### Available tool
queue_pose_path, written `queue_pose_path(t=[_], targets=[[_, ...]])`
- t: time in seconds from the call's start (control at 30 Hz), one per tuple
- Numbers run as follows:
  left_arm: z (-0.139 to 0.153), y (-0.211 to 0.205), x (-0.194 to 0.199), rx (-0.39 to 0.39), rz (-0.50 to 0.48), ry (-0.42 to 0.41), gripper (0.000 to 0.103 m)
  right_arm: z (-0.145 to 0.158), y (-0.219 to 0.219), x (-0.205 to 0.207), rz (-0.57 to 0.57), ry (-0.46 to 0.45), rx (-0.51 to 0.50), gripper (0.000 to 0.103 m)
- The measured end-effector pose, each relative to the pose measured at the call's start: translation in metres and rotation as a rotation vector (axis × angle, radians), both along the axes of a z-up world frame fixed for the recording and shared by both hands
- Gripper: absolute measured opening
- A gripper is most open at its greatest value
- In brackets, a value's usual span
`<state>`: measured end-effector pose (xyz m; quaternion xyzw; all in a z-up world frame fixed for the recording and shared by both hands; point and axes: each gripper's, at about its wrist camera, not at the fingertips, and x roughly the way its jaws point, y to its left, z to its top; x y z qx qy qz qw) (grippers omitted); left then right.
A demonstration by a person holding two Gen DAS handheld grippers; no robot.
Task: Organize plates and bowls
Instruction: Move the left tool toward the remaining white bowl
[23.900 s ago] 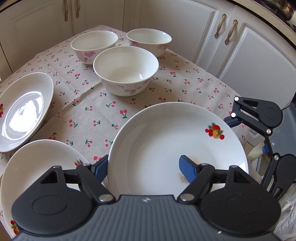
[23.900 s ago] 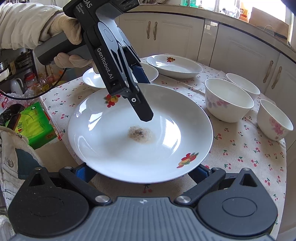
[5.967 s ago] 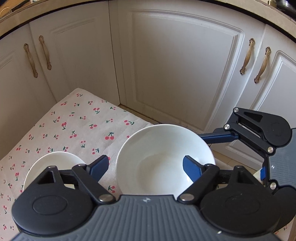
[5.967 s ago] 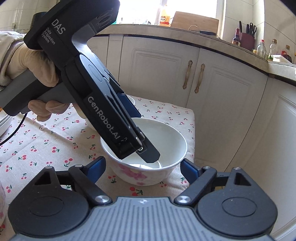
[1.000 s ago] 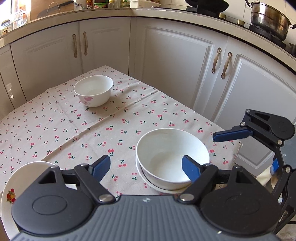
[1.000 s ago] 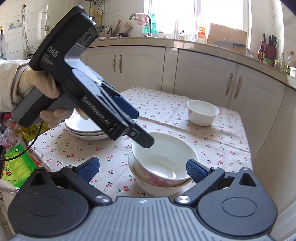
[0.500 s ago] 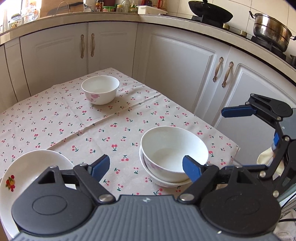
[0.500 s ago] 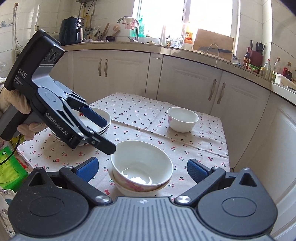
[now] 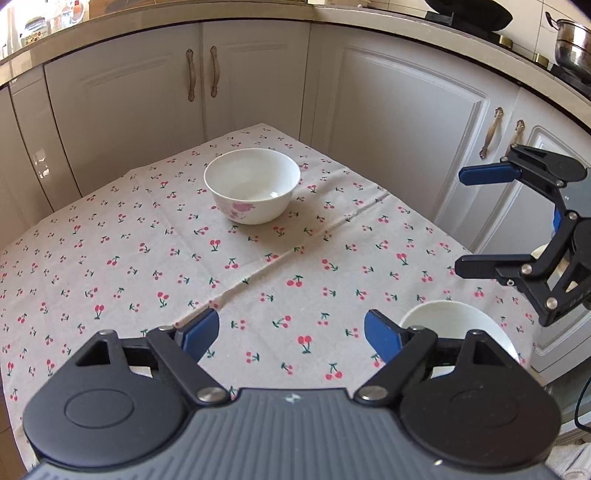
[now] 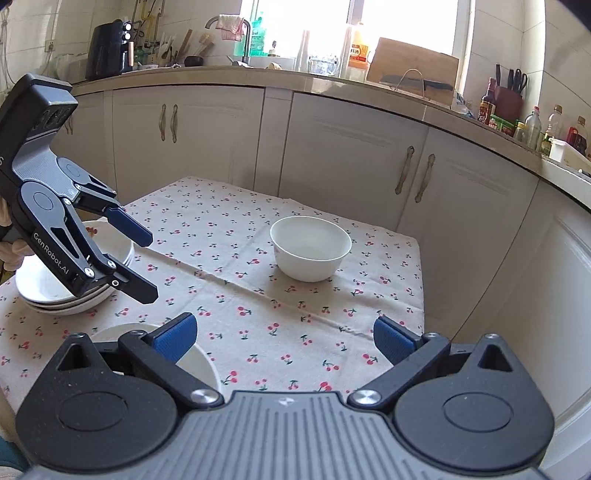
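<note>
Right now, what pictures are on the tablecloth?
Little red cherries on the beige tablecloth, clearest in the left wrist view.

Bright daylight from blown-out window (image 10: 402, 26), glare on cabinet door (image 9: 40, 162), soft shadows on tablecloth (image 9: 258, 280), sharp focus, strong fisheye bending at edges.
</note>
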<state>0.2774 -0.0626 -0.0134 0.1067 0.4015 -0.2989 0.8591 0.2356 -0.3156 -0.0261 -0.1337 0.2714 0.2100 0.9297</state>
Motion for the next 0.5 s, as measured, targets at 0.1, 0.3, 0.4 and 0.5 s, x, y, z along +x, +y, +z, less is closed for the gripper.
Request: queue_pose_path(t=[0.1, 0.3, 0.4, 0.5], targets=[[-0.002, -0.010, 0.020, 0.007, -0.003, -0.008, 0.086, -0.004, -0.003, 0.025, 0.003, 0.008, -0.013, 0.103], [-0.001, -0.028, 0.055, 0.024, 0.007, -0.050, 0.086, -0.015, -0.003, 0.062, 0.034, 0.015, -0.053, 0.103], [0.000, -0.036, 0.073, 0.032, 0.006, -0.065, 0.086, -0.020, -0.003, 0.076, 0.060, 0.017, -0.051, 0.103], [-0.002, -0.042, 0.089, 0.032, 0.010, -0.069, 0.086, -0.025, -0.002, 0.091, 0.084, 0.017, -0.051, 0.103]])
